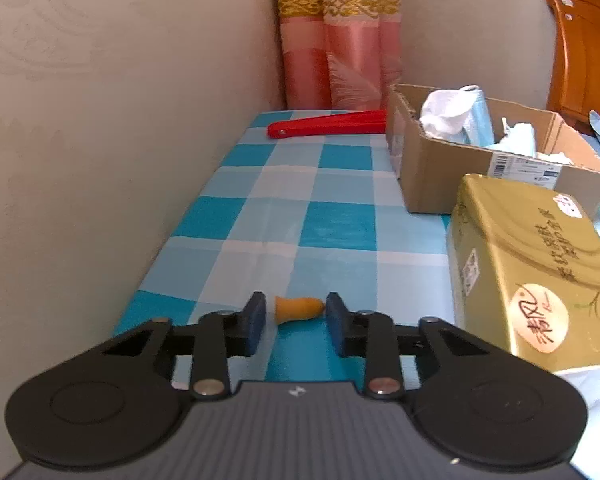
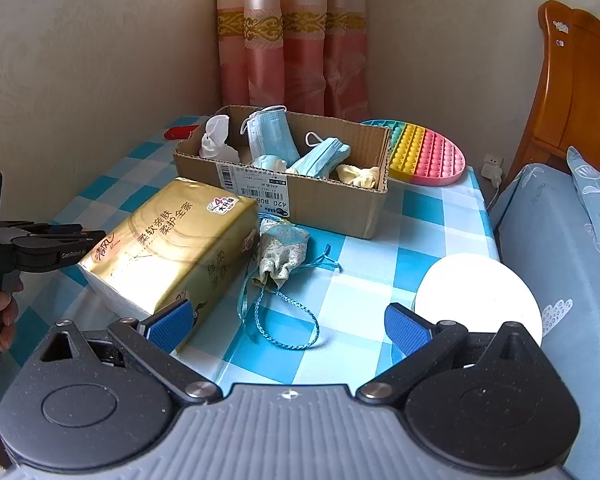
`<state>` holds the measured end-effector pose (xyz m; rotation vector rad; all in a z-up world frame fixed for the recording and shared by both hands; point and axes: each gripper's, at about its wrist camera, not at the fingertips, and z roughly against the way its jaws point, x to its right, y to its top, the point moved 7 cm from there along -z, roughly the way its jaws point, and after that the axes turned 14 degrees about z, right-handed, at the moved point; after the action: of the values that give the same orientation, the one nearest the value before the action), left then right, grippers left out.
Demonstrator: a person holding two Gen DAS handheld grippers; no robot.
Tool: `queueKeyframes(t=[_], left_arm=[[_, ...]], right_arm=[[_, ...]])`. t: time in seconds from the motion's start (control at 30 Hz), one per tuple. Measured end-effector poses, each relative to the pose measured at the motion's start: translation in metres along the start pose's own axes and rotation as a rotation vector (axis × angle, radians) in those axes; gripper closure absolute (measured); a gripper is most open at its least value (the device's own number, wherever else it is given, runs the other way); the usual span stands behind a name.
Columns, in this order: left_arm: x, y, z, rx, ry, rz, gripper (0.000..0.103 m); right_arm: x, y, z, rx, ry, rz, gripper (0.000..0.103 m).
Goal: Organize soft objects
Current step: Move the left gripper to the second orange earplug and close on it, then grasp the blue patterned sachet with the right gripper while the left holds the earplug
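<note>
A small orange foam earplug (image 1: 299, 309) lies on the blue checked tablecloth (image 1: 288, 208). My left gripper (image 1: 296, 314) is low over it, its blue pads on either side, open and not touching. A cardboard box (image 2: 332, 204) holds face masks (image 2: 272, 136) and white and yellow soft items. A gold tissue pack (image 2: 168, 244) lies in front of the box; it also shows in the left wrist view (image 1: 528, 264). A patterned drawstring pouch (image 2: 282, 250) with a blue cord lies beside the pack. My right gripper (image 2: 288, 326) is open and empty above the cord. The left gripper shows from the side in the right wrist view (image 2: 60, 240).
A red flat object (image 1: 328, 125) lies at the table's far end by the wall. A rainbow pop-it mat (image 2: 428, 152) lies behind the box. A white round pad (image 2: 480, 296) sits at the table's right edge. A bed (image 2: 560, 240) and wooden headboard (image 2: 580, 92) stand to the right.
</note>
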<state>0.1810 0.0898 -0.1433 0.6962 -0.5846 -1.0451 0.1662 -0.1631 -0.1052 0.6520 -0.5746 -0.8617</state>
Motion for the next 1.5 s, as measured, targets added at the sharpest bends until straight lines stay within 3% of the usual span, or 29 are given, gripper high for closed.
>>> queueKeyframes(t=[0.33, 0.5, 0.77, 0.93, 1.2, 1.37, 1.5], left_arm=[[-0.002, 0.0, 0.0, -0.019, -0.016, 0.018, 0.078], [-0.004, 0.0, -0.002, -0.03, -0.019, 0.029, 0.078], [-0.004, 0.0, -0.001, -0.03, -0.015, 0.031, 0.078], [-0.004, 0.001, -0.001, -0.03, -0.013, 0.031, 0.078], [-0.004, 0.001, -0.001, -0.029, -0.01, 0.035, 0.078], [-0.004, 0.001, -0.001, -0.03, -0.011, 0.037, 0.078], [-0.005, 0.001, -0.001, -0.031, -0.012, 0.04, 0.078]], right_arm=[[0.005, 0.003, -0.006, 0.008, 0.012, 0.027, 0.001], [0.012, 0.014, -0.015, 0.012, 0.018, 0.081, 0.017], [0.006, 0.03, -0.054, -0.012, 0.052, 0.167, 0.033], [0.002, 0.031, -0.079, -0.047, 0.05, 0.166, 0.034], [0.0, 0.027, -0.102, -0.09, 0.06, 0.149, 0.06], [0.005, 0.024, -0.098, -0.102, 0.038, 0.134, 0.066], [0.009, 0.019, -0.092, -0.133, 0.039, 0.104, 0.065]])
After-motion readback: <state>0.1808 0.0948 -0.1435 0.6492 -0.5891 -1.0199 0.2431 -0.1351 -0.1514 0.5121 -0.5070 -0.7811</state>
